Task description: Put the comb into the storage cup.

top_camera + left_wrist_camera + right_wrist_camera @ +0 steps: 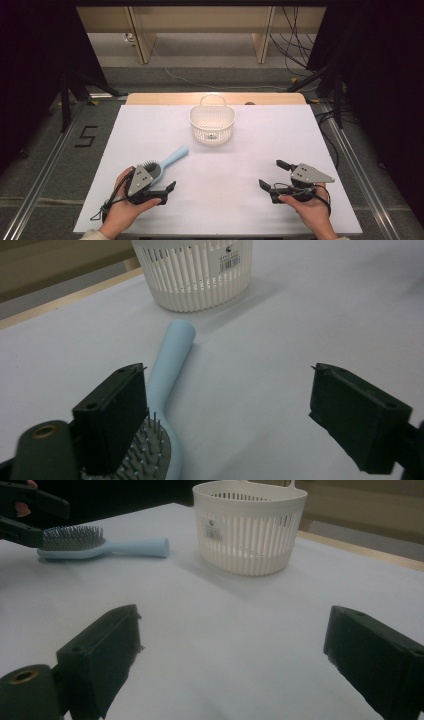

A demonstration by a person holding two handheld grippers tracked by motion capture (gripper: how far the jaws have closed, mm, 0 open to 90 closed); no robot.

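A light blue hairbrush lies bristles-up on the white table, its handle pointing toward a white slotted basket. My left gripper stands open beside the brush head. In the left gripper view the bristled head sits under the left jaw and the handle runs off toward the basket; no pad presses on it. My right gripper is open at the near right with nothing between its jaws. The right gripper view has the brush, the basket and the left gripper far off.
The white table sheet ends at a wooden strip behind the basket. Dark stands and cables lie on the floor beyond the table. A metal rail runs along the left side.
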